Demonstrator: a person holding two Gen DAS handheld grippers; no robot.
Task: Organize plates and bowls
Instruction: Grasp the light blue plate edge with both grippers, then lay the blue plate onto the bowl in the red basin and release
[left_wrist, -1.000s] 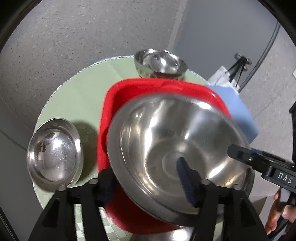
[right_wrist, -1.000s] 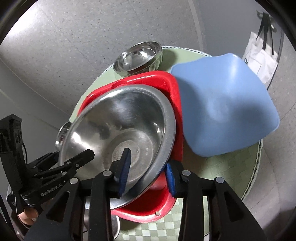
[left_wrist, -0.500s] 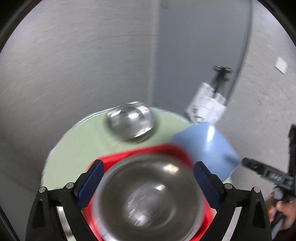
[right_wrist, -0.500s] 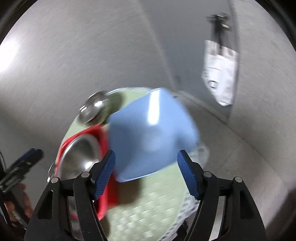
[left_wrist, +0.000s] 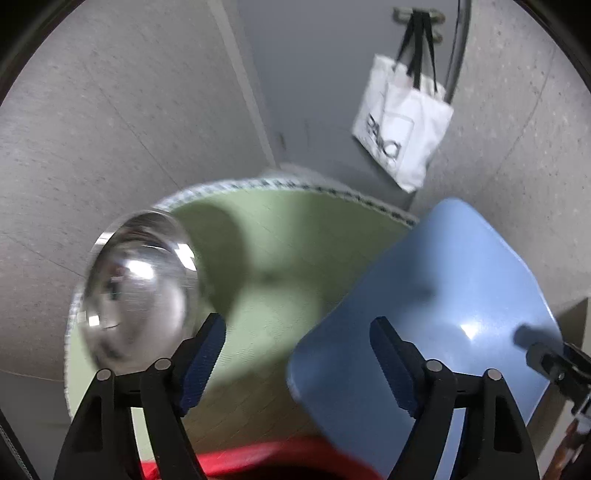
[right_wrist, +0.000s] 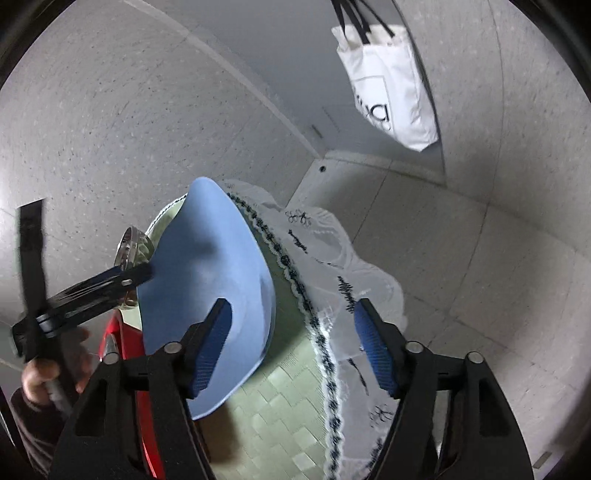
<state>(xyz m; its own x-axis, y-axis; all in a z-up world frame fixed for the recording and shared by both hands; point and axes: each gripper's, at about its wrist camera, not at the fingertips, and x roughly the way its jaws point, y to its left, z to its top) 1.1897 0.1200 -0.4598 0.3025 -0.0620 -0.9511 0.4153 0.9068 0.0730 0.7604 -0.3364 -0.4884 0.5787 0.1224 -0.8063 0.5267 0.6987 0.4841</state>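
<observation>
My left gripper (left_wrist: 297, 345) is open and empty above the round table's green mat (left_wrist: 273, 236). A steel bowl (left_wrist: 136, 291) stands at its left and a blue square plate (left_wrist: 436, 306) at its right. A red plate's rim (left_wrist: 251, 461) shows at the bottom edge. My right gripper (right_wrist: 291, 343) is open and empty over the table's right edge, with the blue plate (right_wrist: 210, 273) beside its left finger. The red plate (right_wrist: 123, 343) and the steel bowl (right_wrist: 129, 247) show only partly behind the left gripper's fingers (right_wrist: 92, 288).
A white lace cloth (right_wrist: 332, 266) hangs over the table's edge. A white tote bag (left_wrist: 402, 122) hangs on the grey wall behind the table; it also shows in the right wrist view (right_wrist: 388, 81). Speckled floor surrounds the table.
Both grippers let go of the large steel bowl, opened wide and drew back. Both views have swung right toward the blue plate; the large bowl is out of view.
</observation>
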